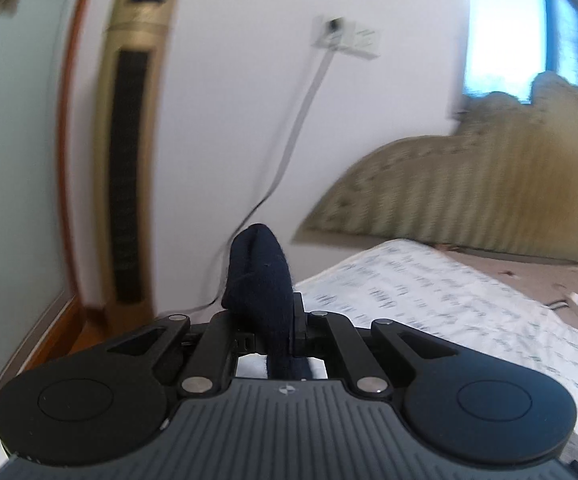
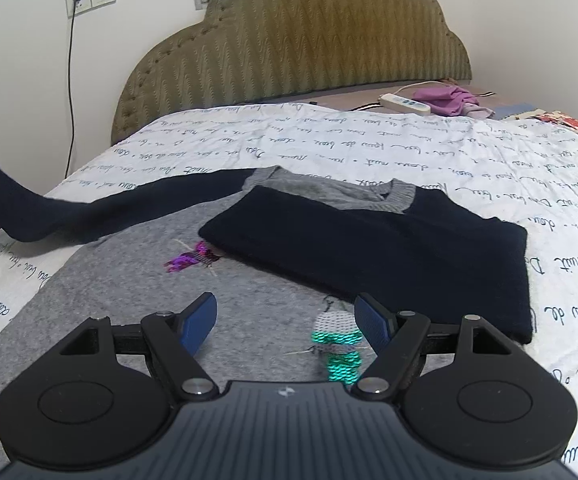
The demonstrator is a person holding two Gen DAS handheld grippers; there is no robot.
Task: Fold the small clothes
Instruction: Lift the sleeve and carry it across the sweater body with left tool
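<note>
Left gripper (image 1: 279, 320) pinches the navy sleeve (image 1: 259, 272); only the right view shows the sweater (image 2: 137, 280) under spread fingers (image 2: 199, 322).

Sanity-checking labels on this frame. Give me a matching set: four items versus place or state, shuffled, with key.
Items:
1. left gripper
2. right gripper
3. power strip
4. navy sleeve

States:
A. lying near the headboard
B. jaws open over the grey sweater front
C. stretched off the bed's left edge
D. shut on navy cloth

Pairs: 1-D, 2-B, 3-A, 4-C
</note>
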